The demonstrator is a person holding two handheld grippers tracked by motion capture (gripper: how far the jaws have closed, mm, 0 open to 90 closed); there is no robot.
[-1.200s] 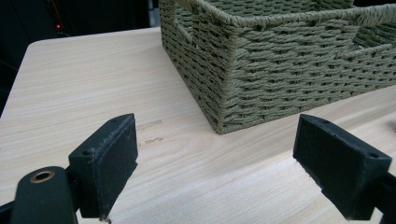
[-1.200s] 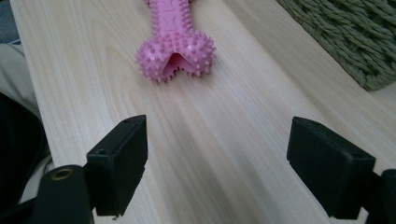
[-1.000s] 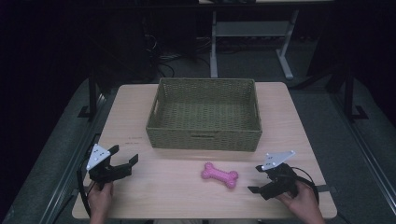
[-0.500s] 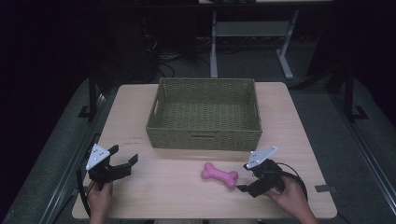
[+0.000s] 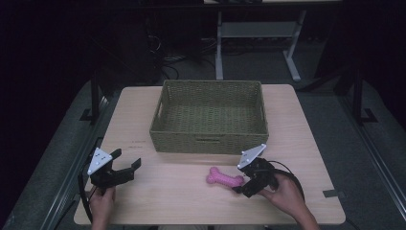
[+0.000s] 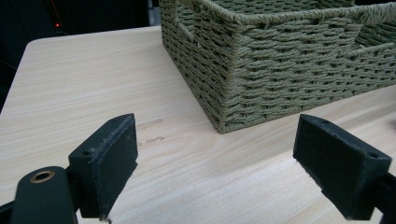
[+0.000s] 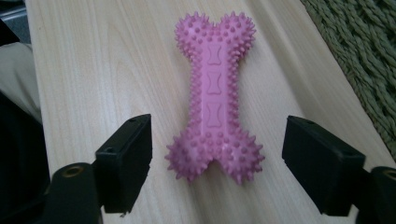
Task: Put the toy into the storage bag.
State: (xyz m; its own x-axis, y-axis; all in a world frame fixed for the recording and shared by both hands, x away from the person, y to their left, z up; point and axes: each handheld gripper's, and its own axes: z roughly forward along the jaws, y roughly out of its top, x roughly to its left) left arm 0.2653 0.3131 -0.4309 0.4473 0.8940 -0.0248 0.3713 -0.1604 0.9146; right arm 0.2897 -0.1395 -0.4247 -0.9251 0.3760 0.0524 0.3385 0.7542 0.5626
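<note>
A light wood-grain tabletop (image 5: pixel 143 120) is seen from above, with a rectangular olive-green woven basket (image 5: pixel 209 116) set at its middle, toward the far side. The basket is shown empty inside, with a handle slot cut into its near wall.

A pink spiked rubber bone-shaped toy (image 5: pixel 224 178) is laid flat on the tabletop, in front of the basket's near wall and a little right of centre. In the right gripper view the toy (image 7: pixel 215 95) is seen lengthwise between the two black fingers, its nearer knobbed end level with the pads. A clear gap is left on each side, so the toy is not touched by either finger (image 7: pixel 126 161).

The right gripper (image 5: pixel 241 181) is held low over the near right part of the tabletop by the person's right hand (image 5: pixel 283 195), its fingers spread wide and nothing gripped. A grey three-cornered plate (image 5: pixel 252 155) is carried on top of it, and a black cable is looped behind it.

The left gripper (image 5: pixel 132 167) is held near the near left corner by the person's left hand (image 5: pixel 102 203), well apart from the toy. Its fingers (image 6: pixel 109 161) are likewise spread wide and empty, pointed toward the basket's near left corner (image 6: pixel 224 116), with bare tabletop between them.
</note>
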